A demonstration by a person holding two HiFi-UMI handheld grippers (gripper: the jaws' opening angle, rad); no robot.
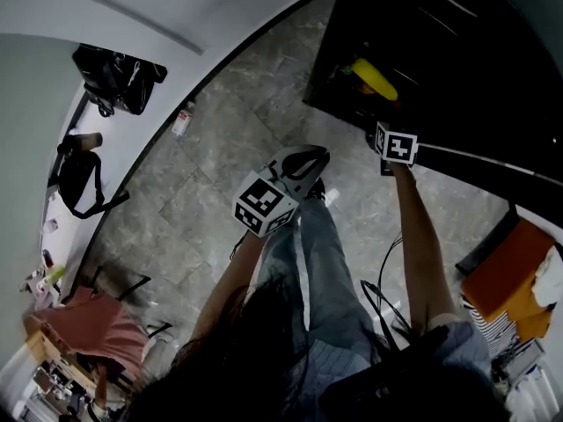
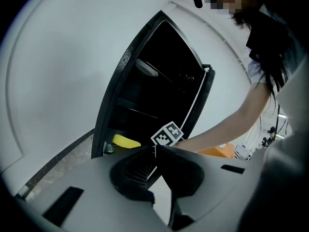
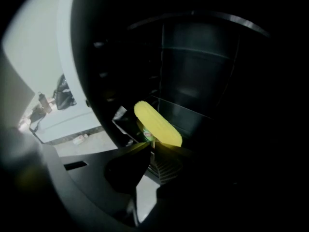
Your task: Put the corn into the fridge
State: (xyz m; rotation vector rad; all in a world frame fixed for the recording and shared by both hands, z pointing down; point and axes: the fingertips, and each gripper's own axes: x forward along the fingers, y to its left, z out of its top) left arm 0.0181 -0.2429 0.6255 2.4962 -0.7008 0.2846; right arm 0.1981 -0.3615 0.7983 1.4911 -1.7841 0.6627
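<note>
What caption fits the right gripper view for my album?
Shut right gripper near the yellow corn inside the dark fridge.

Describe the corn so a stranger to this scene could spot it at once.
Find the black fridge standing open by the white wall. Low inside its dark opening lies the corn, the only bright yellow thing there.

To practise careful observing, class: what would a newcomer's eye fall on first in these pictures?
The bright yellow corn glows against the dark inside of the open fridge, just beyond the right gripper, whose jaws are together and empty. Nearer the person, the left gripper, with its black-and-white marker cube, hangs shut over the grey tiled floor.
</note>
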